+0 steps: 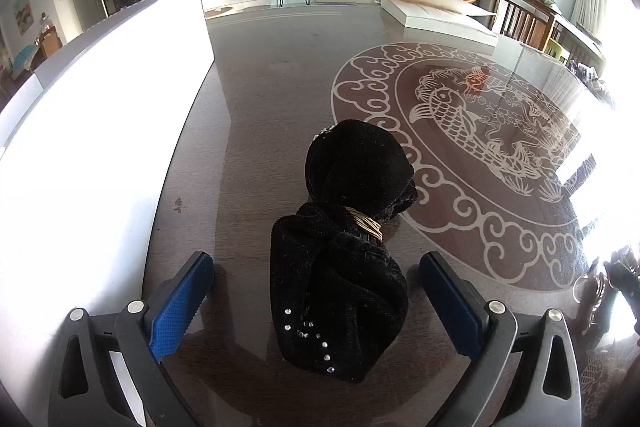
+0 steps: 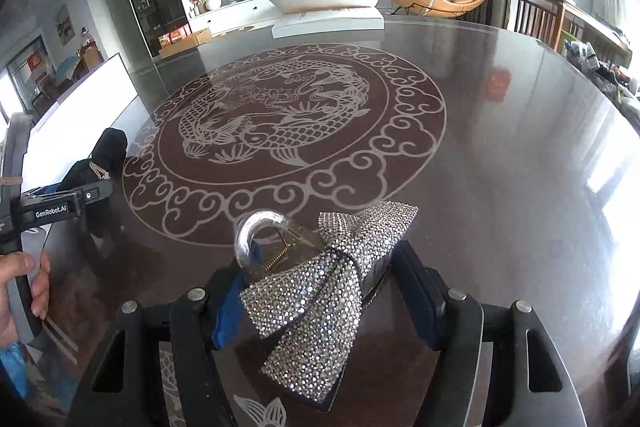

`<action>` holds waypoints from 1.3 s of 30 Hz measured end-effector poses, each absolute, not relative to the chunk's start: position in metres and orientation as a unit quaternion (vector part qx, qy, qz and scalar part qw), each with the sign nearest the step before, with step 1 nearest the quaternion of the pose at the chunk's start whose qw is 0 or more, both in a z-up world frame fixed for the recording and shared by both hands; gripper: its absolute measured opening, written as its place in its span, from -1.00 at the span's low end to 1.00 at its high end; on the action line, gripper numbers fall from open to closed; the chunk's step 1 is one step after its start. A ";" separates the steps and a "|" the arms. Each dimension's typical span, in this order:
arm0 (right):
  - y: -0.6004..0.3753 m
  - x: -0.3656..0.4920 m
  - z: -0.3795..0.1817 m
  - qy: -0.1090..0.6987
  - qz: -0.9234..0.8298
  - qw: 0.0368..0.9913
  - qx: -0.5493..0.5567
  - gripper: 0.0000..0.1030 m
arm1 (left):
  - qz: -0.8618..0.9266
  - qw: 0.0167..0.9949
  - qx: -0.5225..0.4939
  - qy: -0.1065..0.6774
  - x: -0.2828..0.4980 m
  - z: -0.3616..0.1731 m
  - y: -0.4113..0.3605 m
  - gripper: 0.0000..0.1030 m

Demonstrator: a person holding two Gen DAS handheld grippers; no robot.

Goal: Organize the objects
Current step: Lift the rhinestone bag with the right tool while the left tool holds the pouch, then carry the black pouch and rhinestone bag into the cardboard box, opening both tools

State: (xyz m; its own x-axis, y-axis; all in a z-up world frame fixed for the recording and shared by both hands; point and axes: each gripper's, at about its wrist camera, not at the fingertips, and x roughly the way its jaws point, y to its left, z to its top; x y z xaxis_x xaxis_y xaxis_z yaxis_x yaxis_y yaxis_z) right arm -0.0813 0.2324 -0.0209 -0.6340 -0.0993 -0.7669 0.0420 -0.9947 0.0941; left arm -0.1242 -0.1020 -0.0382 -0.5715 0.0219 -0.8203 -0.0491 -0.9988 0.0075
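Note:
A black velvet bow hair clip point(image 1: 344, 259) with a gold wire band and small rhinestones lies on the dark glass table point(image 1: 280, 87). My left gripper point(image 1: 316, 291) is open, its blue pads on either side of the bow without touching it. In the right wrist view my right gripper point(image 2: 320, 291) is shut on a silver rhinestone bow hair clip point(image 2: 320, 291) with a clear plastic claw and spring, held just above the table. The black bow point(image 2: 106, 155) and the left gripper point(image 2: 86, 197) show at the far left there.
A large white box point(image 1: 100, 131) stands close on the left of the black bow. An open flat white box point(image 2: 328, 17) lies at the table's far edge. The table carries a round fish pattern point(image 2: 280, 131). Wooden chairs point(image 1: 524, 17) stand at the right.

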 end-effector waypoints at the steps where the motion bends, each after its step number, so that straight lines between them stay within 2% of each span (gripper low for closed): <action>1: 0.230 -0.080 -0.022 -0.020 -0.904 0.038 0.426 0.33 | 0.886 0.020 -0.462 0.015 -0.124 -0.038 -0.102 1.00; 6: 0.219 -0.078 -0.023 0.017 -0.903 0.036 0.427 0.32 | 0.886 0.020 -0.462 0.015 -0.124 -0.038 -0.102 1.00; 17: 0.217 -0.083 -0.021 0.021 -0.904 0.033 0.427 0.30 | 0.886 0.020 -0.462 0.014 -0.123 -0.039 -0.102 1.00; 19: 0.218 -0.081 -0.021 0.019 -0.905 0.032 0.424 0.23 | 0.885 0.023 -0.465 0.015 -0.122 -0.038 -0.101 1.00; 20: 0.218 -0.080 -0.020 0.016 -0.906 0.033 0.421 0.19 | 0.889 0.028 -0.458 0.016 -0.119 -0.036 -0.101 0.68; 21: 0.219 -0.078 -0.018 0.014 -0.909 0.034 0.415 0.05 | 0.897 0.031 -0.442 0.017 -0.115 -0.032 -0.103 -0.16; 22: 0.218 -0.076 -0.015 0.010 -0.910 0.039 0.412 -0.05 | 0.900 0.034 -0.434 0.017 -0.112 -0.030 -0.102 -0.41; 27: 0.203 -0.069 0.009 0.011 -0.924 0.068 0.377 -0.05 | 0.903 0.062 -0.421 -0.050 -0.093 -0.018 -0.115 -0.46; 33: 0.163 -0.054 0.062 -0.004 -0.936 0.124 0.330 -0.05 | 0.917 0.114 -0.361 -0.125 -0.026 0.056 -0.139 -0.46; 36: 0.114 -0.050 0.100 -0.001 -0.932 0.194 0.306 -0.05 | 0.923 0.113 -0.334 -0.152 0.005 0.098 -0.174 -0.46; 39: 0.049 -0.050 0.130 0.010 -0.912 0.283 0.296 -0.05 | 0.931 0.054 -0.332 -0.142 0.024 0.119 -0.227 -0.45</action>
